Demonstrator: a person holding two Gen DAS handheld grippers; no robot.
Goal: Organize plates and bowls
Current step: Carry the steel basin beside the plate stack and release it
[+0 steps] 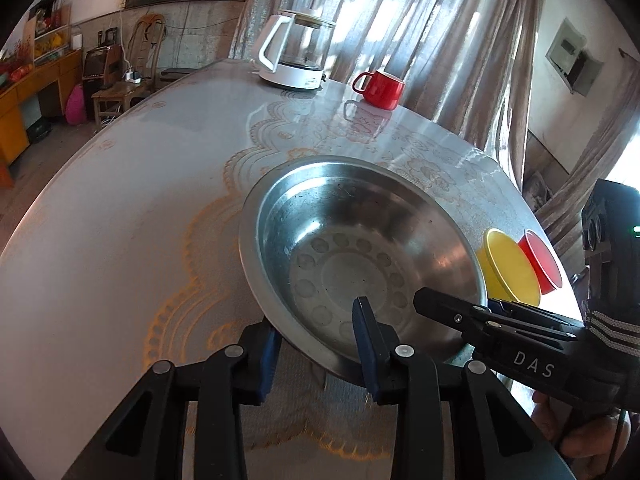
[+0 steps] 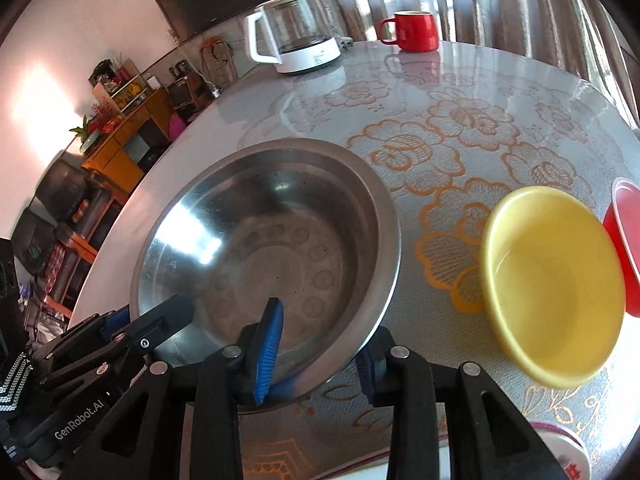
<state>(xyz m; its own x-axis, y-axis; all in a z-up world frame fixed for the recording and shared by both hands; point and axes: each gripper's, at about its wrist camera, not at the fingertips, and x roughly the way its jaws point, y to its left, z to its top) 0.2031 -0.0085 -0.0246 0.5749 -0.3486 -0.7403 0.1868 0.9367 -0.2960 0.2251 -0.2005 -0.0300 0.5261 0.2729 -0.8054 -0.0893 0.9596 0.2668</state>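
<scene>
A wide steel bowl [image 1: 360,240] sits on the round table and also shows in the right wrist view [image 2: 264,236]. My left gripper [image 1: 316,340] is open, straddling the bowl's near rim: one finger inside, one outside. My right gripper [image 2: 320,344] is open and straddles the same rim further right; it appears in the left wrist view [image 1: 480,312] too. A yellow bowl [image 2: 554,284] and a red bowl [image 2: 624,248] stand to the right of the steel bowl; both show in the left wrist view, yellow [image 1: 510,268] and red [image 1: 540,260].
A glass kettle on a white base [image 1: 296,50] and a red mug [image 1: 380,88] stand at the far side of the table [image 1: 120,220]. A white dish with red print [image 2: 564,452] lies at the near right edge. Curtains hang behind.
</scene>
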